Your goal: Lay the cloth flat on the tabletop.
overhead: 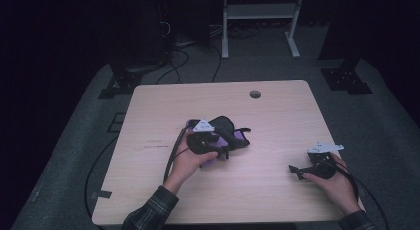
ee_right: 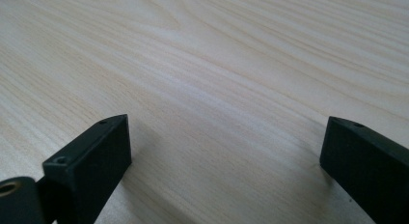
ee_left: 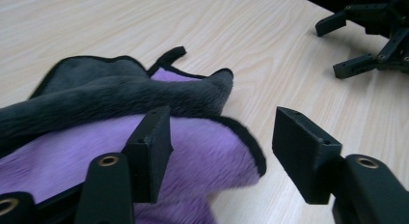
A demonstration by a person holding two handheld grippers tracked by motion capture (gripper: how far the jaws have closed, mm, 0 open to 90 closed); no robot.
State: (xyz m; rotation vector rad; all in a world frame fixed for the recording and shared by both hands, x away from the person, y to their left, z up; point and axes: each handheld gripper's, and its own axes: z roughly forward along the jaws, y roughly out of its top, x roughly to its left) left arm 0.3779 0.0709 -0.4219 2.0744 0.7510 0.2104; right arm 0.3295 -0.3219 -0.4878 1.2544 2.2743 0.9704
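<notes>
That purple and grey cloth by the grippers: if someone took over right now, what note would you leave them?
Left gripper: jaws open over the cloth, one jaw on the purple face, nothing pinched.
Right gripper: open, resting on bare table, apart from the cloth.
Cloth: purple and grey, black-edged, lying crumpled near the table's middle, partly folded over itself.
Done: cloth appears bunched or partly folded.
Left: probably regrip an edge and finish folding or spreading; I cannot tell which.

no readable text, faint marks on the table (overhead: 277,108), perhaps print, too small
</notes>
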